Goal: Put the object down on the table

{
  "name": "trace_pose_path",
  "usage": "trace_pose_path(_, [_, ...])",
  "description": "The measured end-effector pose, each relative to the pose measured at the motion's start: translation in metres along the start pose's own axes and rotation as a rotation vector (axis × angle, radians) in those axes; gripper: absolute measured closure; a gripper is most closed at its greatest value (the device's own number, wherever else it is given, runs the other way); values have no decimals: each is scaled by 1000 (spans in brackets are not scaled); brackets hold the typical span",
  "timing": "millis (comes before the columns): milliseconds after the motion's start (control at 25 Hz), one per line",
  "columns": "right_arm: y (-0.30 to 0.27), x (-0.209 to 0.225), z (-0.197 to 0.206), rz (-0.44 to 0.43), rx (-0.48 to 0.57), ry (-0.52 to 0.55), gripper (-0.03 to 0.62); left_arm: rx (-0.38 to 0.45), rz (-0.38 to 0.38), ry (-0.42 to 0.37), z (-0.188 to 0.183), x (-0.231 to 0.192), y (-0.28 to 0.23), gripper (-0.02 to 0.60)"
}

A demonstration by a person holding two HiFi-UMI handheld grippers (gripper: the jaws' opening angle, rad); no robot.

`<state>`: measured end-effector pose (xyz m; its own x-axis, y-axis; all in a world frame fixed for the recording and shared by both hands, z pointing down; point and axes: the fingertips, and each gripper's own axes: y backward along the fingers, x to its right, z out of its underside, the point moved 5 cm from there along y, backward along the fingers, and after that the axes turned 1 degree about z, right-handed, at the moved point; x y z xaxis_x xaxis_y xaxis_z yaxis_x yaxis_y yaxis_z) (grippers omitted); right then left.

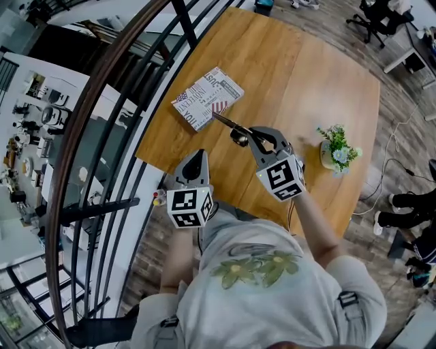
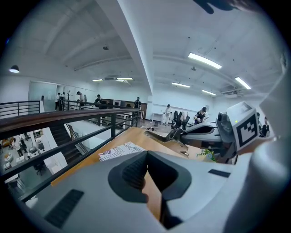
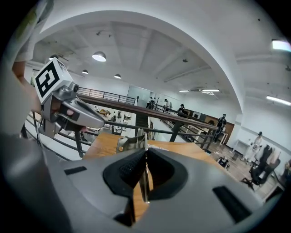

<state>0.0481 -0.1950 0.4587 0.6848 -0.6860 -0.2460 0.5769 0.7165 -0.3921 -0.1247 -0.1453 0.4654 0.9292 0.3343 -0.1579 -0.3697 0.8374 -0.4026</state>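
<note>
The jaws of the right gripper (image 3: 144, 157) are pinched on a thin grey metal tool (image 1: 228, 123), held aloft over the wooden table (image 1: 306, 75) near a printed booklet (image 1: 208, 97). The left gripper's (image 2: 147, 157) jaws are pressed together, empty. Lowering and release are judged still outstanding.

We look down on a mezzanine. A wooden table (image 1: 327, 75) fills the middle and reaches toward twelve o'clock. A dark curved railing (image 1: 87, 109) sweeps from seven up to twelve, and beyond it, at nine, lies a lower floor (image 1: 27, 136) with desks. Grey plank flooring (image 1: 402, 129) runs at three, and a black office chair (image 1: 375, 17) stands at one. Overhead, a white ceiling (image 2: 136, 54) carries strip lights (image 2: 204, 60).
</note>
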Motion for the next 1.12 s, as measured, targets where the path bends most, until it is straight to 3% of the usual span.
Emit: trace_pose_path(1120, [-68,-28,81,-131,-221,37,579,-96,-18,64,37,-14,-7,566])
